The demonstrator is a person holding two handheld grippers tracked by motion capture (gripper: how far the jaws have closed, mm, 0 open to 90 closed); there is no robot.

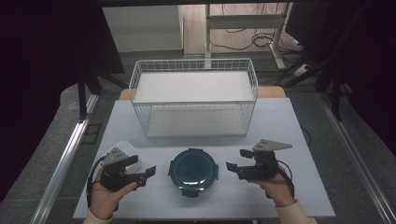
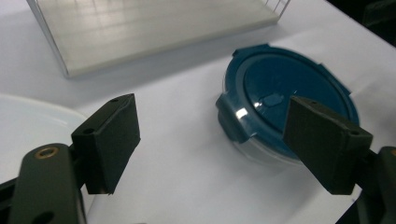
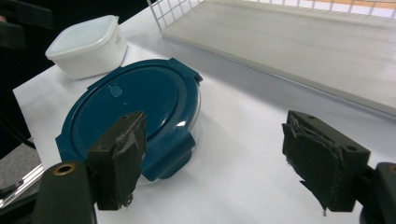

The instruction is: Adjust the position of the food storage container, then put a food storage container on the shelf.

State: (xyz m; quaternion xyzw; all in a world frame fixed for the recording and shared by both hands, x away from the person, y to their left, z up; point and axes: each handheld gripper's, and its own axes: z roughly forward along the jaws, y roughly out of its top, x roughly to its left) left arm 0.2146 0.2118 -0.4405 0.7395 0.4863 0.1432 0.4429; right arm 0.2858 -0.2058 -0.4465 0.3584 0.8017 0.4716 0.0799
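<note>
Blue-lidded round container (image 1: 193, 171) sits between both hands, left gripper (image 1: 148, 173) at nine o'clock, right gripper (image 1: 236, 163) at three, jaws spread empty, seemingly poised to clasp it.

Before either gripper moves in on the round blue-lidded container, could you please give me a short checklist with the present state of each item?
1. Left gripper open, nothing between the jaws: ok.
2. Right gripper open, nothing between the jaws: ok.
3. Round container lies flat on the table between the two grippers, touched by neither: ok.
4. Blue lid sits on the container with its side clips folded down: ok where visible; the far clips cannot be told.
5. White square container stands apart from the round one: ok.
6. Wire basket behind the container holds nothing on its upper shelf: ok.
</note>
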